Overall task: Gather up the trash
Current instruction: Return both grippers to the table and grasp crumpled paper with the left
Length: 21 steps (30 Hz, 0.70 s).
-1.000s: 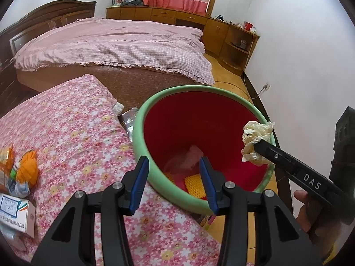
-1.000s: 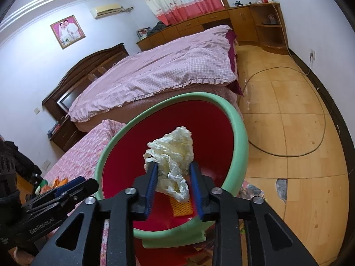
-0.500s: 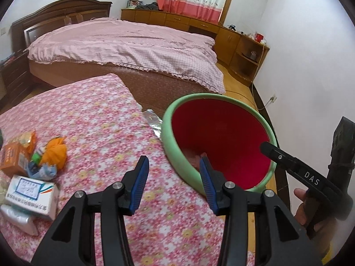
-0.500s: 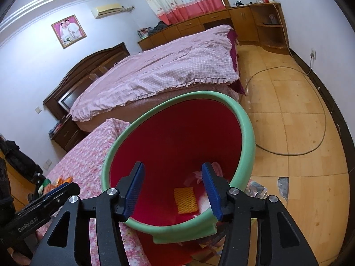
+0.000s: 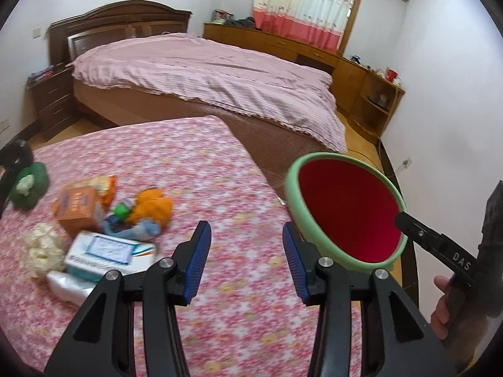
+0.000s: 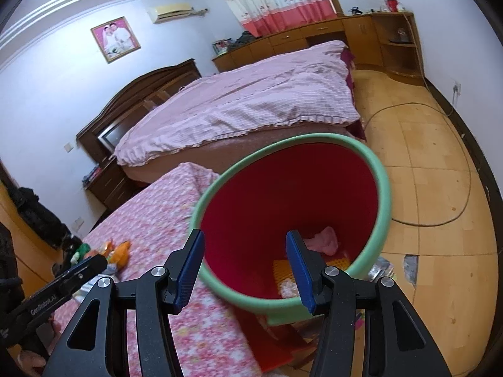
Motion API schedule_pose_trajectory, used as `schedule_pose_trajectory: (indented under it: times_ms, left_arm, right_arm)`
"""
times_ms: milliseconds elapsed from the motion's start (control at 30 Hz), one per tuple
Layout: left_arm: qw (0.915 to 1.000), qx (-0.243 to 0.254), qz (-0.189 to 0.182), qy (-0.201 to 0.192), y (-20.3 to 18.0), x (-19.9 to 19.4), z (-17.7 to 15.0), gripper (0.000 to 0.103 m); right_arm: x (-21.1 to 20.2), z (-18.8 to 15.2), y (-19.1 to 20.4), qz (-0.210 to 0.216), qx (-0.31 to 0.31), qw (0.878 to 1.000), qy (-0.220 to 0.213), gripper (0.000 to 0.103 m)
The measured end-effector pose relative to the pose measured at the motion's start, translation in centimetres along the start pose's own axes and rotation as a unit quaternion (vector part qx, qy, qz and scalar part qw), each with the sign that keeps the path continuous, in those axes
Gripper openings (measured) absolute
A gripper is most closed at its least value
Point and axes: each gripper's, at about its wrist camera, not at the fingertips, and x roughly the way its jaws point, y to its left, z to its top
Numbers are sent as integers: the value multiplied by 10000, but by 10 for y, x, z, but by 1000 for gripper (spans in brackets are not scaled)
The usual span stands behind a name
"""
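Observation:
A red bin with a green rim (image 5: 317,157) (image 6: 385,207) stands beside the floral-covered table (image 5: 195,157). Inside it lie pink, yellow and pale scraps (image 6: 323,240). My right gripper (image 6: 245,267) is open and empty above the bin's near rim; it shows at the right in the left wrist view (image 5: 405,218). My left gripper (image 5: 243,259) is open and empty over the table. Trash lies at the table's left: an orange box (image 5: 78,204), orange wrapper (image 5: 154,204), white-blue carton (image 5: 107,253), crumpled tissue (image 5: 41,249).
A green soft toy (image 5: 30,183) sits at the table's far left edge. A large bed with a pink cover (image 5: 204,72) stands behind. A cable (image 6: 440,188) lies on the wooden floor right of the bin. A cabinet (image 5: 374,94) lines the far wall.
My right gripper opened and dropped the crumpled paper into the bin. My left gripper swung left from the bin toward the trash on the table.

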Motion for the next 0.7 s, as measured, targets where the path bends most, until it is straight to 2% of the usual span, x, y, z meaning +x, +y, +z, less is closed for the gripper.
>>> schedule_pose_trajectory:
  times_ms: [533,700]
  left_arm:
    - [9949,-576,781,-265,95,-40,-10,48]
    - [9908,-722,1121,-248,128,-45,-14,57]
  right_arm:
    - [2,-14,57,193,-334,9991,155,56]
    - [8,-21,73,241,-436,9985,243,56]
